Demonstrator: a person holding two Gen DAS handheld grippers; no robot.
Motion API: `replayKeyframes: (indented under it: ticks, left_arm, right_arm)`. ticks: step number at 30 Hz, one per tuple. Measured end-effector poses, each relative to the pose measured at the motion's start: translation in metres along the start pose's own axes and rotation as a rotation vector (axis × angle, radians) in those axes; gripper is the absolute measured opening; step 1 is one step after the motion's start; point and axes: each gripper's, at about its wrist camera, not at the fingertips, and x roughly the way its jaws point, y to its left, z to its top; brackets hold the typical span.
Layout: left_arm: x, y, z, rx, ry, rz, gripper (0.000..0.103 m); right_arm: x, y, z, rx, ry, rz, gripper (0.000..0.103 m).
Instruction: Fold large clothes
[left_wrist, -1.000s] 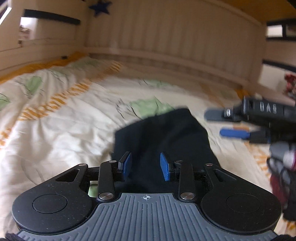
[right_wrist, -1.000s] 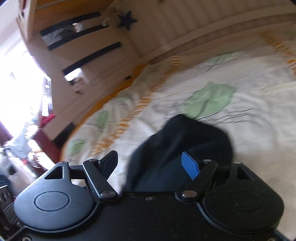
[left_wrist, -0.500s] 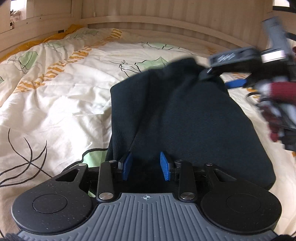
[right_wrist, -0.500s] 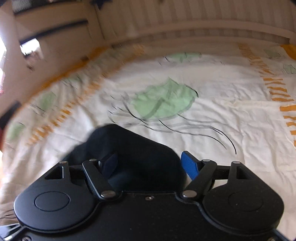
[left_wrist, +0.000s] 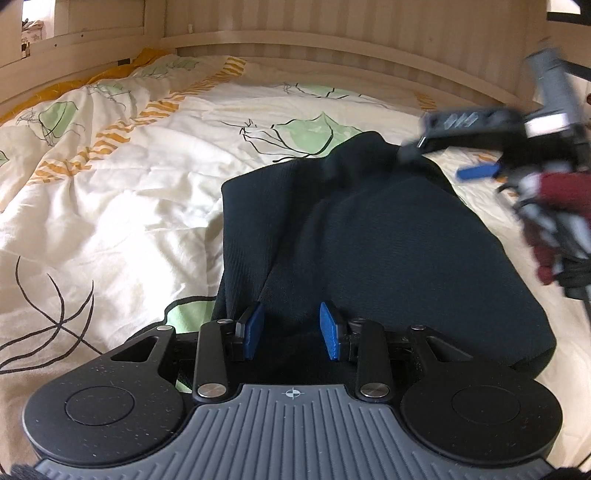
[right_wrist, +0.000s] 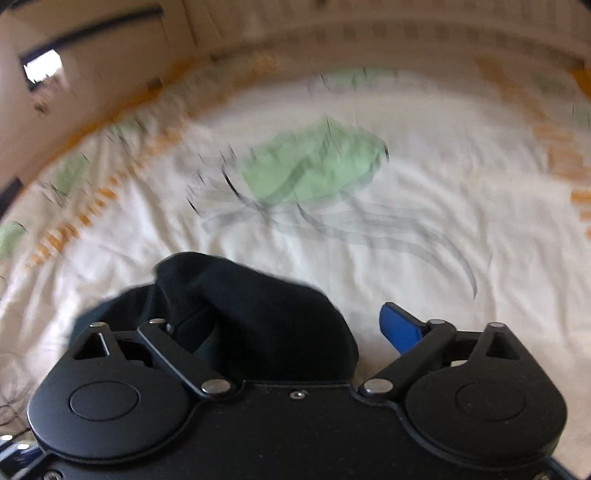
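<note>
dark garment now spread flatter on bedspread, left gripper jaws part-open over its hem, right gripper jaws wide apart

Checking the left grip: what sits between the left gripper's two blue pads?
In the left wrist view, only the dark garment lies between the left gripper pads; they stand apart.

Garment: spread on the quilt, centre to lower right of frame.
Left gripper: placed at its near edge, bottom centre.
Right gripper: seen at its far end, upper right.
Wall: set behind the quilt, along the top.
</note>
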Motion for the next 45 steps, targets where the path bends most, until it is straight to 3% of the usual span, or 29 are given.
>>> replayKeyframes:
  ticks: [3, 6, 9, 11, 13, 18, 20, 22, 26, 33, 38, 45]
  left_arm:
    - [0.000, 0.000, 0.000, -0.004, -0.003, 0.001, 0.034]
    - [0.000, 0.001, 0.000, -0.007, -0.006, 0.000, 0.034]
    - [0.000, 0.002, 0.000, -0.012, -0.008, -0.003, 0.034]
    - [0.000, 0.004, 0.000, -0.021, -0.007, -0.012, 0.036]
    - [0.000, 0.005, 0.000, -0.028, -0.008, -0.020, 0.038]
    - [0.000, 0.008, 0.000, -0.033, -0.015, -0.025, 0.042]
    - [-0.002, 0.009, 0.001, -0.029, -0.026, -0.026, 0.051]
    - [-0.003, 0.012, 0.003, -0.031, -0.027, 0.009, 0.103]
    - [-0.008, 0.026, 0.007, -0.066, -0.018, -0.004, 0.103]
    - [-0.034, 0.025, 0.008, -0.046, -0.049, 0.045, 0.103]
    - [-0.051, 0.020, 0.011, -0.014, -0.049, 0.034, 0.103]
    - [-0.074, 0.006, 0.011, 0.002, -0.054, 0.009, 0.103]
  right_arm:
    - [-0.039, 0.017, -0.005, -0.058, -0.130, 0.060, 0.096]
    - [-0.057, 0.036, -0.018, -0.151, -0.172, 0.137, 0.097]
    - [-0.039, 0.046, -0.034, -0.190, -0.082, 0.152, 0.097]
    - [-0.012, 0.047, -0.049, -0.198, 0.038, 0.149, 0.101]
    - [-0.008, 0.052, -0.064, -0.262, 0.011, 0.120, 0.103]
    - [-0.011, 0.053, -0.061, -0.255, 0.015, 0.112, 0.103]
    - [-0.011, 0.054, -0.059, -0.257, 0.008, 0.105, 0.103]
    - [-0.012, 0.055, -0.059, -0.249, 0.002, 0.099, 0.103]
    - [-0.024, 0.052, -0.060, -0.209, -0.016, 0.086, 0.103]
    - [-0.069, 0.045, -0.068, -0.058, -0.084, 0.110, 0.103]
    - [-0.106, 0.046, -0.079, -0.007, -0.132, 0.047, 0.103]
    - [-0.144, 0.038, -0.100, 0.103, -0.118, -0.004, 0.103]
